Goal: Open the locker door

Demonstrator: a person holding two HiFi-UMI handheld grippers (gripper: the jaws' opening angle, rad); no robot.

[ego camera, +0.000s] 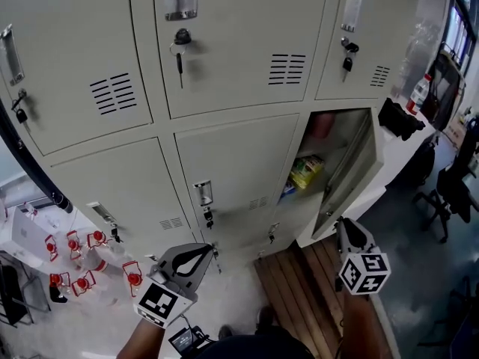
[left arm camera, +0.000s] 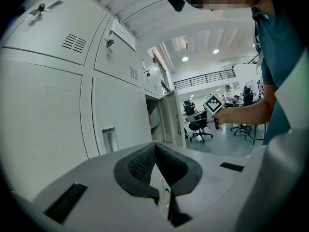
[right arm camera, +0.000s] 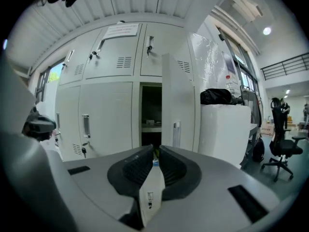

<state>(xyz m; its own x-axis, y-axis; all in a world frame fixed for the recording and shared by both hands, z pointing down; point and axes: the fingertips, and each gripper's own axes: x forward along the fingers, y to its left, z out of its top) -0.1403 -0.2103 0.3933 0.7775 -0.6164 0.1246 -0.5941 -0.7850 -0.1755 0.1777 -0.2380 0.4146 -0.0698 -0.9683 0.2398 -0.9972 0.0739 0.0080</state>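
Before the locker door [ego camera: 348, 174], right gripper [ego camera: 344, 229] — jaws barely apart — empty.

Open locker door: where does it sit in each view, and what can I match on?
Head view: open locker door right of centre, swung outward.
Left gripper view: centre, right of the dark opening.
Right gripper view: centre, again right of the opening.
Shared landmark: the metal handle on the closed door to its left.

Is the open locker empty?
No: the head view shows a yellow-green packet lying on a shelf inside the locker.
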